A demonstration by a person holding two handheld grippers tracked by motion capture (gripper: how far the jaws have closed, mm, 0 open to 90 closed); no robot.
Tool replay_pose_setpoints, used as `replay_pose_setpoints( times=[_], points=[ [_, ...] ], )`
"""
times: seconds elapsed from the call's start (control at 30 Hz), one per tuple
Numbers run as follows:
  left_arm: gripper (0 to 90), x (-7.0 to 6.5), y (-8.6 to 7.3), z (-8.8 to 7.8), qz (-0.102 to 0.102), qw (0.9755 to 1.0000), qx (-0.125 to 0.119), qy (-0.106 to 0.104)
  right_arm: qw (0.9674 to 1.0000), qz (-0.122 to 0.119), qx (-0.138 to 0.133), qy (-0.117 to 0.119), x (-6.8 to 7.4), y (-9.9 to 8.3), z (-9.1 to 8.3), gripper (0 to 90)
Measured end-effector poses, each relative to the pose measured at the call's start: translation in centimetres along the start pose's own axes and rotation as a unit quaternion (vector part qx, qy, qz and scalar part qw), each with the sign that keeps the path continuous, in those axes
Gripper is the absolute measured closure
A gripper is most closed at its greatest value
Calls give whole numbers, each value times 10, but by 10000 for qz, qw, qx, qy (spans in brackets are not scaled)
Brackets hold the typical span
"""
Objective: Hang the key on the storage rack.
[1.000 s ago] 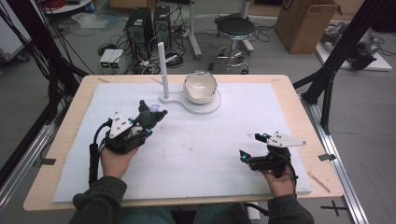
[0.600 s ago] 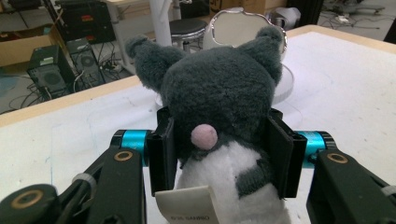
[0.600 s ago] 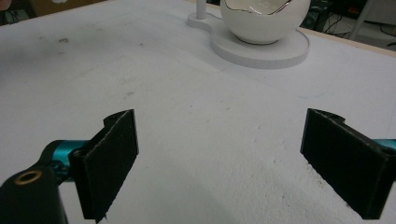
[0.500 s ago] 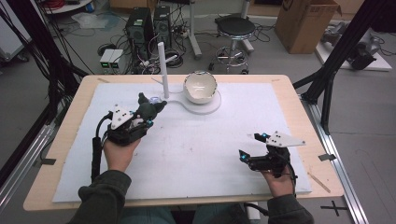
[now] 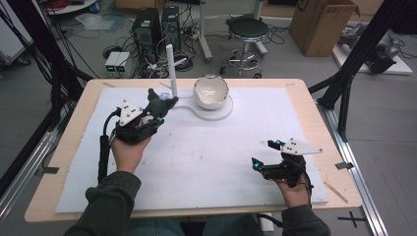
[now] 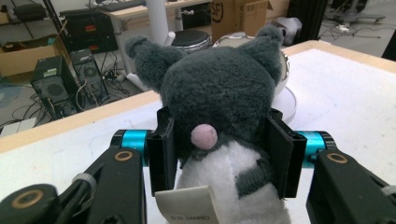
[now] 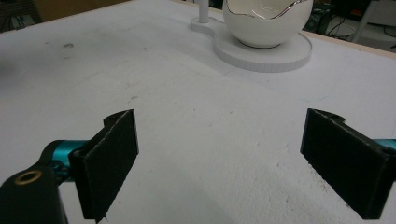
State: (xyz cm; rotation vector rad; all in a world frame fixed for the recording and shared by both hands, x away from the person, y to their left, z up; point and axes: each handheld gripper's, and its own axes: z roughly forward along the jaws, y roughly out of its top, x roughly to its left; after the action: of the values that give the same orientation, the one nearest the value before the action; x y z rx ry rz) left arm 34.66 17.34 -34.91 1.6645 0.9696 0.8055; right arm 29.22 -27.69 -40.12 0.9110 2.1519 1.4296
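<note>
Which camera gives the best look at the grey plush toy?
The left gripper view: the grey plush toy is seen close from behind, with ears, pink tail and tag, clamped by the left gripper. The high view shows it small and dark near the white bowl.

1. The toy point(image 6: 219, 116) is dark grey plush with a white lower body, a small pink round patch on its back and a white tag point(image 6: 187, 205) printed in grey letters.
2. The left gripper point(image 6: 219, 149) has black jaws with bright blue collars and brass-coloured rivets on black links.
3. The right gripper point(image 7: 224, 158) has the same matt black pads point(image 7: 112, 154) and a blue collar.
4. Each gripper's top plate point(image 5: 300, 146) is pale grey.
5. The bowl point(image 5: 211, 91) is glossy white with a thin gold rim.
6. Its base point(image 5: 223, 110) and post point(image 5: 171, 69) are plain white.
7. The mat point(image 5: 206, 157) is white with faint grey smudges.
8. The table point(image 5: 78, 118) edge is light wood.
9. The sleeve point(image 5: 105, 204) is dark olive.
</note>
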Motion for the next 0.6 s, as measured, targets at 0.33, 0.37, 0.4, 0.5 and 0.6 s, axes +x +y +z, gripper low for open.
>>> replay_pose_setpoints(
  times=[0.33, 0.37, 0.4, 0.5, 0.6],
  points=[
    [523, 7, 5, 5, -111, 9999, 17, -23, 10000, 26, -19, 16, 0, 0, -1, 105],
    [524, 7, 5, 5, -111, 9999, 17, -23, 10000, 24, -22, 17, 0, 0, -1, 105],
    [524, 7, 7, 6, -99, 9999, 23, -45, 10000, 24, -22, 17, 0, 0, -1, 105],
    [524, 7, 11, 8, -91, 9999, 4, -62, 10000, 16, -40, 9, 0, 0, -1, 105],
    [524, 10, 15, 10, -126, 9999, -25, -78, 10000, 26, -43, 18, -1, 0, -1, 106]
  ],
)
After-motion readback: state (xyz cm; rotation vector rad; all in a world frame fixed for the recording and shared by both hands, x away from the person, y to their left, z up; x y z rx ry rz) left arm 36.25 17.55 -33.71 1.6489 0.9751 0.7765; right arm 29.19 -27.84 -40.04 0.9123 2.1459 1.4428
